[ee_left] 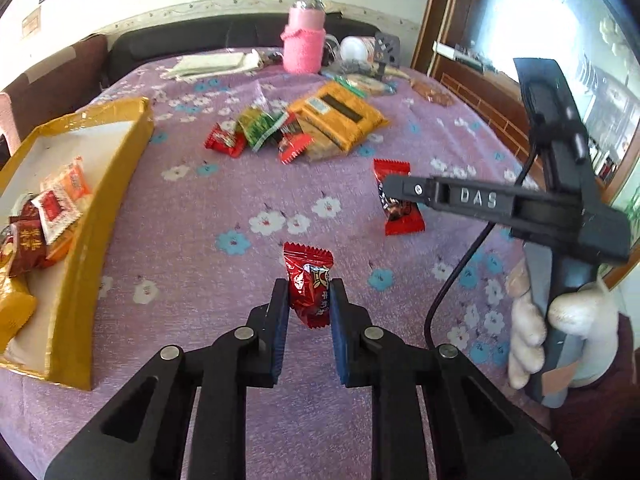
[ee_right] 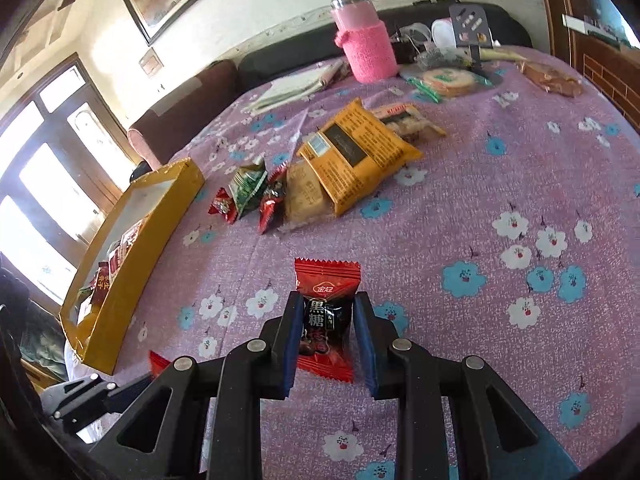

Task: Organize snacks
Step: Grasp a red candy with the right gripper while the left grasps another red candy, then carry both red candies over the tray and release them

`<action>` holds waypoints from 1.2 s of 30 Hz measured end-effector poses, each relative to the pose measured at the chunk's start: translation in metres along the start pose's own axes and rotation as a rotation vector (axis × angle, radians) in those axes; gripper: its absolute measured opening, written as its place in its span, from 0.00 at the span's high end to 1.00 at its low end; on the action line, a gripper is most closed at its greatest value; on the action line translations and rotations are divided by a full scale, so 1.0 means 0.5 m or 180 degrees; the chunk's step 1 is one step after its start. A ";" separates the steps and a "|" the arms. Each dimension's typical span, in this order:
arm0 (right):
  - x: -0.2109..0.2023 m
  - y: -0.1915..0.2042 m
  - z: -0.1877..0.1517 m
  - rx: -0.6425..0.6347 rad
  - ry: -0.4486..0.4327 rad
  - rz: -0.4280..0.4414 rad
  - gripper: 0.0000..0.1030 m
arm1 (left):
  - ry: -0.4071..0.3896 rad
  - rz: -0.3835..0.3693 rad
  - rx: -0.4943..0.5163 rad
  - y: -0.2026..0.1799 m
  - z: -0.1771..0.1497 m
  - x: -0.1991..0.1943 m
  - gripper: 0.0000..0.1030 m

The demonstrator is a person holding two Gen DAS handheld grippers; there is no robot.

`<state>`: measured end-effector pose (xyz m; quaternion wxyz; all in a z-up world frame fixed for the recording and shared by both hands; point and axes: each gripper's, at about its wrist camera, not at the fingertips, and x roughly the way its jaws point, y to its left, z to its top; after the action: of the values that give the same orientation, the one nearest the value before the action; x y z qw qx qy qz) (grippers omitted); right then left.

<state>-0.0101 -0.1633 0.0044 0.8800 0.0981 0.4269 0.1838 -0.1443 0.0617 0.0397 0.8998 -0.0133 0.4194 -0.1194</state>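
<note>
A purple cloth with white and blue flowers [ee_right: 500,152] covers the surface, and along its left side lies a long gold box [ee_left: 116,184] with a white inside, holding several small wrapped snacks at its near end. Toward the far edge stands a bottle in a pink knitted sleeve [ee_left: 302,38]. Mid-cloth, a large orange snack packet [ee_right: 360,154] lies partly over a pale biscuit pack [ee_right: 306,196], with a green sachet [ee_right: 249,186] and two small red candies just beside them. The left gripper [ee_left: 309,304] has its jaws closed in on a red wrapped candy [ee_left: 308,280], both blue pads touching the wrapper's sides; whether the candy is lifted off the cloth cannot be told. The right gripper [ee_right: 325,332], gripped by a white-gloved hand [ee_left: 560,324], has its jaws set either side of a red-and-black brown-sugar candy [ee_right: 325,316] lying flat on the cloth; the left pad touches it, while a narrow gap shows at the right pad.
</note>
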 end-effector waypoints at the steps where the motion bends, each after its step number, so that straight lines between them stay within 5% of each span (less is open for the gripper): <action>1: -0.004 0.004 -0.001 -0.0028 -0.0040 -0.0010 0.74 | -0.0033 -0.0007 -0.0027 0.006 0.001 -0.009 0.84; 9: -0.025 0.059 -0.005 -0.0241 -0.0156 0.0084 0.75 | -0.0376 0.0144 -0.0408 0.118 0.006 -0.099 0.83; 21: -0.028 0.294 0.037 -0.0567 0.0068 0.0874 0.75 | -0.0546 0.0520 -0.1179 0.335 -0.040 -0.160 0.83; 28: 0.052 0.440 0.043 -0.0817 0.0305 0.0992 0.75 | -0.0443 0.0461 -0.1358 0.375 -0.052 -0.136 0.83; 36: 0.150 0.517 0.031 -0.0956 0.0574 0.0900 0.75 | -0.0438 0.0179 -0.1537 0.402 -0.058 -0.129 0.79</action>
<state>-0.0171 0.1030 0.0456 0.8084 0.0080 0.4536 0.3749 -0.1653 0.2738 0.0442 0.9000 -0.2242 0.3737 0.0106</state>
